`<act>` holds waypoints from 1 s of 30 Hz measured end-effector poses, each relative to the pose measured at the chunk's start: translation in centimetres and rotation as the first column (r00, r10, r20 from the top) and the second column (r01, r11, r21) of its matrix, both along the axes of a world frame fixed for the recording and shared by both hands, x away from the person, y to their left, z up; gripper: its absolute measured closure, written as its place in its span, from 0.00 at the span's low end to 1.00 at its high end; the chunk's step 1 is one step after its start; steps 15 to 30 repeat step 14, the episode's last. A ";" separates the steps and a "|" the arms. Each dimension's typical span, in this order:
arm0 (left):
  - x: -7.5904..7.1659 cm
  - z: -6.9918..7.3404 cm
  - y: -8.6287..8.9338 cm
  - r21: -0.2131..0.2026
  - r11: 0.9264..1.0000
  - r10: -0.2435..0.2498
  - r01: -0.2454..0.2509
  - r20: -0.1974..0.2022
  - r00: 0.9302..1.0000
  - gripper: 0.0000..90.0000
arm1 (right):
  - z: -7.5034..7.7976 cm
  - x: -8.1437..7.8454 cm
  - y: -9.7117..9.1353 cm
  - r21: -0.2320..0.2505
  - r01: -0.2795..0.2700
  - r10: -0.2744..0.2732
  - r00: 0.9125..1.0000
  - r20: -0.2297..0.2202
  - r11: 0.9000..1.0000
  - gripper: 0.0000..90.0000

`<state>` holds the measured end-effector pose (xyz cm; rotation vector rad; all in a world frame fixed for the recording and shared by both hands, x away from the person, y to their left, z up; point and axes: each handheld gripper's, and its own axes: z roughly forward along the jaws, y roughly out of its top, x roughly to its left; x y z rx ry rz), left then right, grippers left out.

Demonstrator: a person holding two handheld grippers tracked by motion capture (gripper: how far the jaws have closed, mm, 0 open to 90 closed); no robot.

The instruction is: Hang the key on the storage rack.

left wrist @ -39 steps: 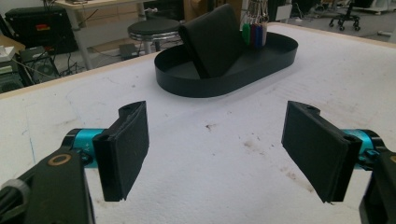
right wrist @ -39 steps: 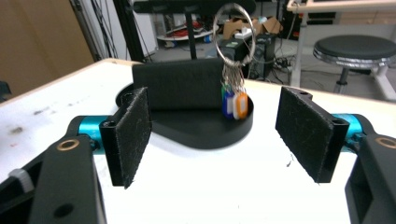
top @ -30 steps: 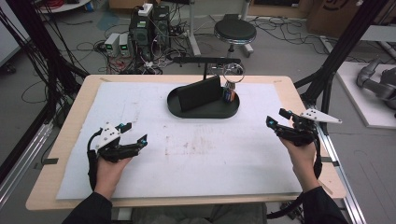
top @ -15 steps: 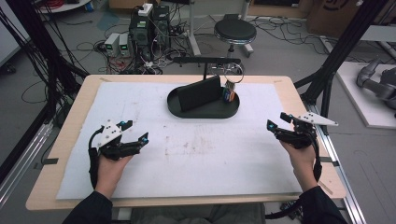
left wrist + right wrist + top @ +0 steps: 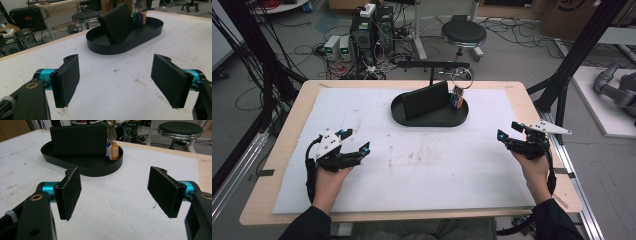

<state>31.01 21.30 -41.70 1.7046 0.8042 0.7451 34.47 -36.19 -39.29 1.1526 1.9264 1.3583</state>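
Not much going on over the last second. Both hands have barely shifted, just settled a touch on the white mat (image 5: pixel 422 165). Left gripper (image 5: pixel 354 142) is spread wide with nothing in it, and the right gripper (image 5: pixel 512 131) is the same, jaws apart and empty. The tray (image 5: pixel 412 117) sits at the far middle of the table, well away from both, with the wallet (image 5: pixel 427 100) leaning up in it and the keys (image 5: pixel 457 97) hanging just beside that. I'd guess nothing has started and a reach toward the tray comes next.
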 end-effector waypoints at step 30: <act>0.2 0.0 0.3 -0.008 1.000 0.003 -0.003 -0.020 1.000 0.26 | -0.1 0.3 0.0 0.001 -0.008 0.008 1.000 -0.013 1.000 0.30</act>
